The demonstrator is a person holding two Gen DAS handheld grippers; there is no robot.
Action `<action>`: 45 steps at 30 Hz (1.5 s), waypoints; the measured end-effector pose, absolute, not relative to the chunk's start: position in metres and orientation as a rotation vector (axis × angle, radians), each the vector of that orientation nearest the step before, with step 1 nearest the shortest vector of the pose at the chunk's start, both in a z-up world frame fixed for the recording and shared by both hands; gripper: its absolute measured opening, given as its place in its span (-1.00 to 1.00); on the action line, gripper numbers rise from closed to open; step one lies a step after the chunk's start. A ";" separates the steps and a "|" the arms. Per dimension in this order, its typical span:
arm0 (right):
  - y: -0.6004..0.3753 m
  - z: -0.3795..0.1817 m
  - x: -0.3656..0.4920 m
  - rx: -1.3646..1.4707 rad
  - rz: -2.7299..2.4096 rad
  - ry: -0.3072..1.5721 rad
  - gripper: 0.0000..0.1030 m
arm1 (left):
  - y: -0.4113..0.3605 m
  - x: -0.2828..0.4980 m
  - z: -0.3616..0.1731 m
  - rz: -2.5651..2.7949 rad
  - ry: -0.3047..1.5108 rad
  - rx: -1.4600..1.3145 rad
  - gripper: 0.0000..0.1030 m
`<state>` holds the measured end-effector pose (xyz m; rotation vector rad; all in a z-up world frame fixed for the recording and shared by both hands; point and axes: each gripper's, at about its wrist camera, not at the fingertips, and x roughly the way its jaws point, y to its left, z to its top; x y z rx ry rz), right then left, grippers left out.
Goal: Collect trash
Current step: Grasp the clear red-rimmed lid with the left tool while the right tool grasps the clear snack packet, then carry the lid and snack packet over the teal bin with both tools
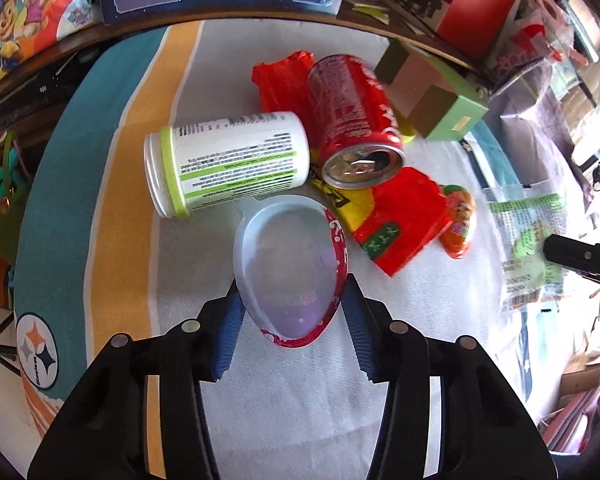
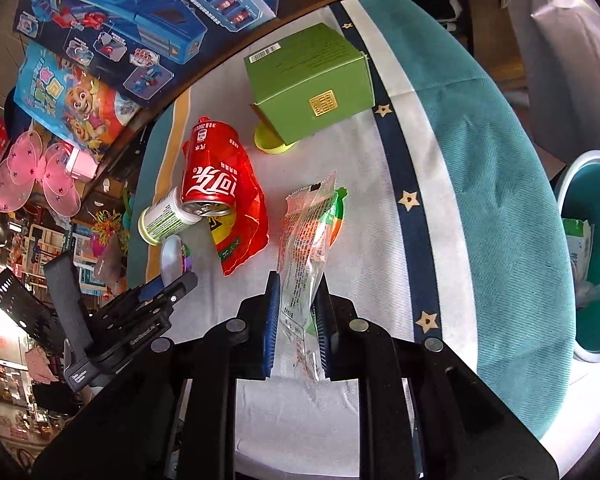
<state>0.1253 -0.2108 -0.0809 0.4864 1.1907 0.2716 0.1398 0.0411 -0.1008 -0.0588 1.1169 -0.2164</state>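
Left hand-held gripper (image 1: 294, 312) clenched on egg-shaped plastic shell (image 1: 290, 264), long axis pointing ahead, near end hidden between pads, right hand-held gripper (image 2: 298, 300) grasping clear wrapper (image 2: 306, 248), print unreadable.

1. The left gripper (image 1: 294, 312) has its blue fingers (image 1: 230, 332) on either side of an egg-shaped plastic shell (image 1: 290, 272), pads against its rim.
2. Beyond it, toward the surface's far edge, a white canister (image 1: 228, 164) lies on its side, touching a red soda can (image 1: 354, 120).
3. A red wrapper (image 1: 400, 220) lies under the can.
4. A green box (image 1: 440, 100) sits near the far edge of the striped towel (image 1: 112, 184).
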 end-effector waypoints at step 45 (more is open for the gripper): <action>-0.544 -0.092 0.000 0.868 -0.135 0.909 -0.68 | -0.353 0.112 -0.093 -0.791 1.181 0.386 -0.03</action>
